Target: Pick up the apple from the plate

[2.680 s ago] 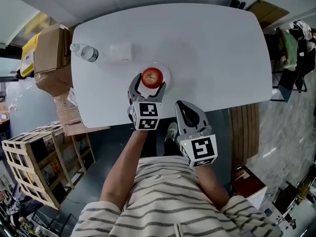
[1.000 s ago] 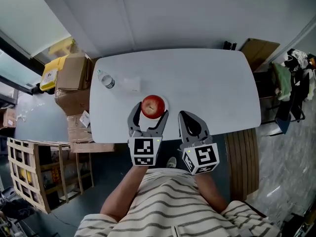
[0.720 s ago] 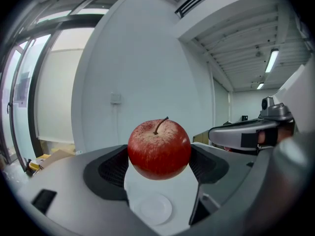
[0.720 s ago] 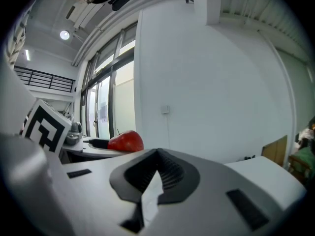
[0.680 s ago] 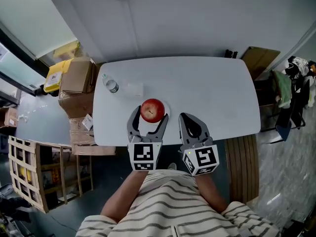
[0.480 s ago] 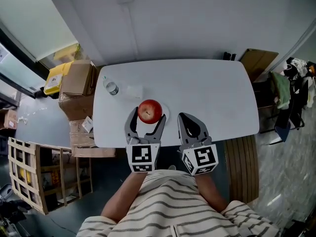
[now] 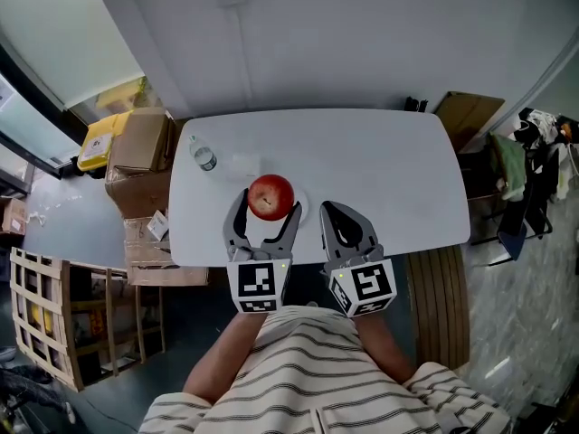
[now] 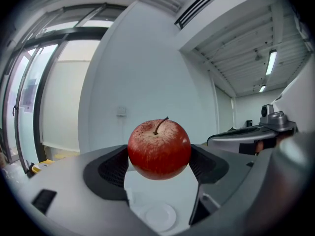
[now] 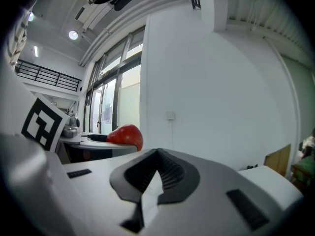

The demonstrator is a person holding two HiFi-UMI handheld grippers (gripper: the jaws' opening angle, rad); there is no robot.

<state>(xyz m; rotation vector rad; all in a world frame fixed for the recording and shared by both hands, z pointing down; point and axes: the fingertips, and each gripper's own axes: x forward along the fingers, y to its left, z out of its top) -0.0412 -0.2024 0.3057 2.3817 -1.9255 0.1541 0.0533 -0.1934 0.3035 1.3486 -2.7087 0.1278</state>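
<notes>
My left gripper (image 7: 265,210) pinches the round red apple (image 8: 159,149) on both sides, well above the small white plate (image 8: 156,216) on the white table (image 7: 380,170). My right gripper (image 7: 333,213) is empty, its jaws pressed together. The pickup appears complete. Next, I keep the grip steady.

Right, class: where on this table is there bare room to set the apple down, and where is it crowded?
The right half of the table is bare, from the plate across to the right edge; so is the strip along its far edge. The left end is crowded: the bottle, a small white object and the plate.
</notes>
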